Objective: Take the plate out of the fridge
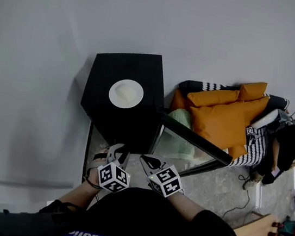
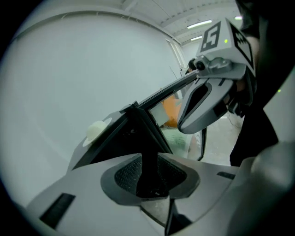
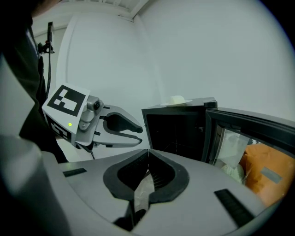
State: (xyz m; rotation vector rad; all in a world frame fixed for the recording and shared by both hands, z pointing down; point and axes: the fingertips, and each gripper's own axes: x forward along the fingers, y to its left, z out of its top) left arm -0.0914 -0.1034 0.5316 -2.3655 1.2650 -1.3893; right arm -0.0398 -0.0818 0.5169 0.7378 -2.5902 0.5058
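A white plate (image 1: 126,93) with a pale lump of food on it rests on top of the black mini fridge (image 1: 143,70). It also shows as the plate (image 2: 97,131) in the left gripper view and the plate (image 3: 175,100) in the right gripper view. The fridge door (image 1: 193,141) stands swung open to the right, and the inside (image 3: 179,133) is dark. My left gripper (image 1: 118,151) hovers low in front of the fridge, open, with nothing between its jaws. Close beside it on the right, my right gripper (image 1: 152,164) is shut and empty.
Orange cushions (image 1: 227,118) and a striped cloth lie right of the door, with a pale green bag (image 1: 181,128) behind its glass. A person (image 1: 291,147) sits at the far right. Cables trail over the floor (image 1: 234,202). A plain wall stands behind the fridge.
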